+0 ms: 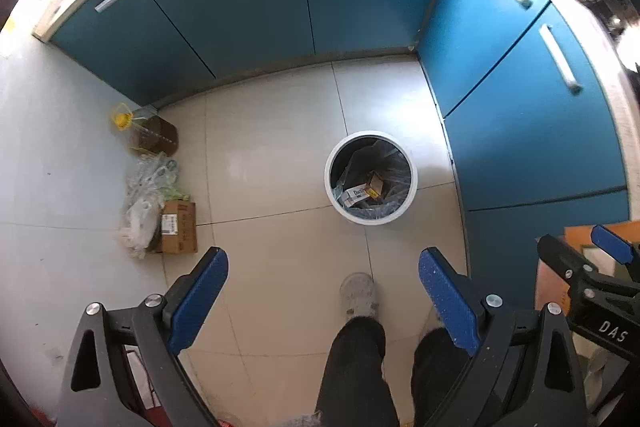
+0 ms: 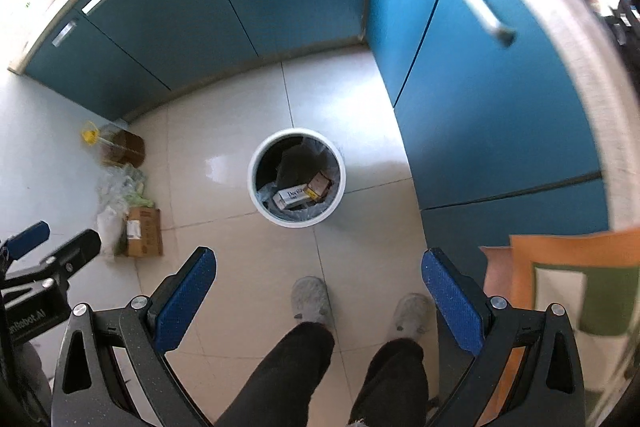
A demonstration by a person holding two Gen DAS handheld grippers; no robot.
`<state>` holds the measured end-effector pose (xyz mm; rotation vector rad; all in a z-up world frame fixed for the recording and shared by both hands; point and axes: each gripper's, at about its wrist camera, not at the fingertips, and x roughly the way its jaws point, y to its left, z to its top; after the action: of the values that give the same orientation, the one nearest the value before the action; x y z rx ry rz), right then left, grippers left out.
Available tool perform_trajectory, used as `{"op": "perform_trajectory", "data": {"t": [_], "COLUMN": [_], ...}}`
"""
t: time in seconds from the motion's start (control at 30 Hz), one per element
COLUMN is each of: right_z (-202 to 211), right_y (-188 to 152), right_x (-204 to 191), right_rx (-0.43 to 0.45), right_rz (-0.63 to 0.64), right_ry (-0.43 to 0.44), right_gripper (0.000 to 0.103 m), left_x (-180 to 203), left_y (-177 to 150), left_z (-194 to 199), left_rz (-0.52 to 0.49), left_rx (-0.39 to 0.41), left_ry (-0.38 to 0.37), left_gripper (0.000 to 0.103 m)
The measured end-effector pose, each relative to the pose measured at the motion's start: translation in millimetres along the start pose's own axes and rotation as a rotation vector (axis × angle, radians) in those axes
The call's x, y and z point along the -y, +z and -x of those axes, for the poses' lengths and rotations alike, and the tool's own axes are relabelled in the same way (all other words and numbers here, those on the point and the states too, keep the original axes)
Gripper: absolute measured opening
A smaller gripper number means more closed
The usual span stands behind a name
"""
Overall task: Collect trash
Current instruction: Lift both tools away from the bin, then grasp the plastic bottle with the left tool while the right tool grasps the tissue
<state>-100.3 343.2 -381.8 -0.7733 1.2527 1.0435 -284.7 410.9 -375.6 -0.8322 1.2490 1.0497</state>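
Your left gripper (image 1: pixel 323 295) and right gripper (image 2: pixel 319 297) gape, holding nothing | bin (image 1: pixel 371 177) stands mid-floor, cardboard box (image 1: pixel 179 227) far left by plastic bags (image 1: pixel 144 203) | risk: thin bags (slippery) slipping out, or nudging the oil bottle (image 1: pixel 150 135).

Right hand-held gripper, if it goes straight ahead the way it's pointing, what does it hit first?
Probably the white trash bin on the floor tiles: it lies between the open right hand-held gripper's fingers, with nothing nearer in that line, though depth is unclear.
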Motion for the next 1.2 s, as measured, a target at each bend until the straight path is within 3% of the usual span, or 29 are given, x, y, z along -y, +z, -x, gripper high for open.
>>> {"op": "perform_trajectory", "data": {"t": [0.13, 0.23, 0.43, 0.53, 0.67, 0.77, 0.87, 0.93, 1.0, 1.03, 1.07, 1.1, 1.13, 1.2], "right_z": [56, 100, 175, 208, 213, 198, 166, 147, 133, 131, 136, 139, 142, 151], "right_y": [-8, -16, -46, -88, -167, -238, -284, -303, -312, -313, -312, -305, -302, -299], "right_x": [20, 61, 196, 289, 399, 476, 522, 535, 543, 546, 548, 551, 555, 564], "right_rx": [0.046, 0.105, 0.232, 0.285, 0.278, 0.201, 0.104, 0.052, 0.013, 0.008, 0.048, 0.060, 0.069, 0.122], "right_rz": [-0.084, -0.189, -0.460, -0.648, -0.896, -1.099, -1.238, -1.269, -1.269, -1.260, -1.234, -1.189, -1.172, -1.165], "right_ry": [0.086, 0.121, 0.071, -0.022, -0.114, -0.158, -0.098, -0.045, -0.004, 0.000, -0.008, -0.023, -0.030, -0.028], "right_gripper": [0.103, 0.103, 0.103, 0.103, 0.103, 0.103, 0.101, 0.091, 0.066, 0.065, 0.050, 0.021, 0.013, 0.010], "left_x": [15, 46, 172, 257, 377, 452, 514, 545, 568, 577, 587, 594, 601, 612], "left_y": [5, 14, 23, 18, -1, -18, -30, -34, -37, -36, -35, -33, -31, -26], "left_z": [48, 85, 140, 147, 129, 110, 89, 77, 72, 68, 63, 60, 57, 54], "left_rz": [-0.032, -0.078, -0.227, -0.332, -0.444, -0.511, -0.555, -0.578, -0.594, -0.598, -0.600, -0.599, -0.592, -0.571], "left_rx": [0.069, 0.143, 0.220, 0.189, 0.035, -0.040, -0.100, -0.112, -0.108, -0.105, -0.102, -0.099, -0.098, -0.096], "left_ry": [0.035, 0.020, -0.102, -0.180, -0.278, -0.275, -0.250, -0.219, -0.190, -0.180, -0.175, -0.170, -0.168, -0.180], "left_gripper": [0.097, 0.097, 0.097, 0.097, 0.097, 0.097, 0.097, 0.097, 0.097, 0.097, 0.097, 0.097, 0.097, 0.089]}}
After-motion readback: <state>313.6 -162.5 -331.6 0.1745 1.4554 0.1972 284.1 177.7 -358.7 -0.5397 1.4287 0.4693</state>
